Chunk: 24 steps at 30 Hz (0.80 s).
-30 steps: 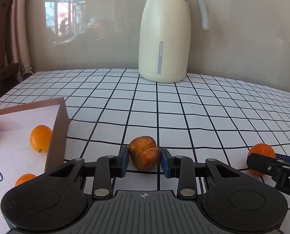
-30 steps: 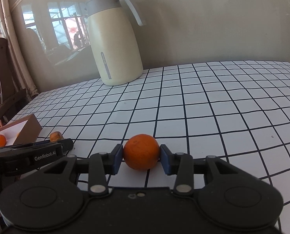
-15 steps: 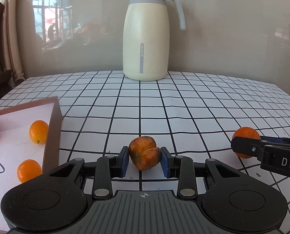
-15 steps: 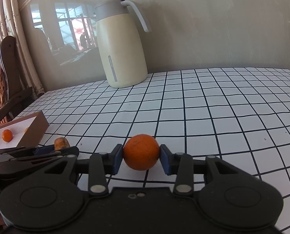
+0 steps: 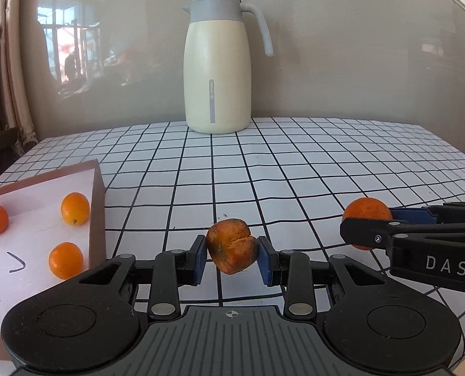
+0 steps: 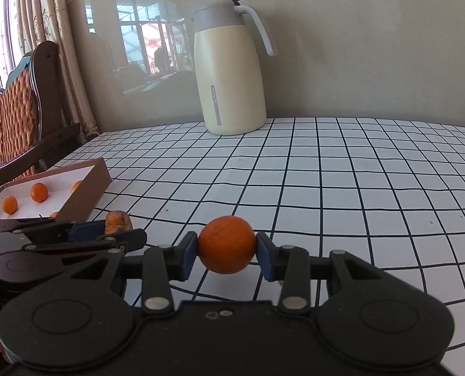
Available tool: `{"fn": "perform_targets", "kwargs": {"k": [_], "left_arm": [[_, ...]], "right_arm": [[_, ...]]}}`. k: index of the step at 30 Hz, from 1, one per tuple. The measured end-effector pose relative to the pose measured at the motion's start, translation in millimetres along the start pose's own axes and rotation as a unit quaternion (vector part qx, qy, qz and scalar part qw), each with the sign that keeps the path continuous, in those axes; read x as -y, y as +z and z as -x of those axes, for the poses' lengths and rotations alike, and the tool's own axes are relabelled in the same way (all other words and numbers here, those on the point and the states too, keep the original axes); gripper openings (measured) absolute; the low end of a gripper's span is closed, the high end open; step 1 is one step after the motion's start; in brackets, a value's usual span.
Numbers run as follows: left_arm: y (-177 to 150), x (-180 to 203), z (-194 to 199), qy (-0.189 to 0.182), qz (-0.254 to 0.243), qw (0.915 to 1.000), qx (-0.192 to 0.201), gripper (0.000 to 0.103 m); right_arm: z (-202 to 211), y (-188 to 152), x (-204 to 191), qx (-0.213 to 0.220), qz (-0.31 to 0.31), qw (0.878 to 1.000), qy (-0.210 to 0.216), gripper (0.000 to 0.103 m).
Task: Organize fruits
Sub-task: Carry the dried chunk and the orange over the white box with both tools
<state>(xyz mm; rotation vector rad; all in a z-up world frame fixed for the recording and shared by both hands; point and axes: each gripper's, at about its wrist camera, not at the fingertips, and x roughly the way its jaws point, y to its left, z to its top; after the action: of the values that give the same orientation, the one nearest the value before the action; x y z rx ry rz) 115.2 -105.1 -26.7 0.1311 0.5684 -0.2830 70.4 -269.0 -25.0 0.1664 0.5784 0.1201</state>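
Two fruits held up, box on the left

The brown wrinkly fruit (image 5: 232,246) is pinched in the left tool (image 5: 232,258); the round orange (image 6: 226,244) is pinched in the right tool (image 6: 226,258). Both are now lifted off the checked counter (image 5: 295,169); 1 s ago they sat lower, w/ the box (image 5: 96,206) closer in view. The box has 3 small oranges, e.g. one (image 5: 74,208), & sits near the left tool, so drop-off looks next. Jug (image 5: 218,62) stands well apart at the back.
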Motion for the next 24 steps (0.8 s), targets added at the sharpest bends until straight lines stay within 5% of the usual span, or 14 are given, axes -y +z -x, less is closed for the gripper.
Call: {"fn": "perform_targets", "kwargs": {"k": [24], "left_arm": [[-3,-59,60,0.042,0.044,0.9961,0.064,0.034]], "right_arm": [[15,17,-56,0.054,0.021,0.996,0.062,0.032]]}}
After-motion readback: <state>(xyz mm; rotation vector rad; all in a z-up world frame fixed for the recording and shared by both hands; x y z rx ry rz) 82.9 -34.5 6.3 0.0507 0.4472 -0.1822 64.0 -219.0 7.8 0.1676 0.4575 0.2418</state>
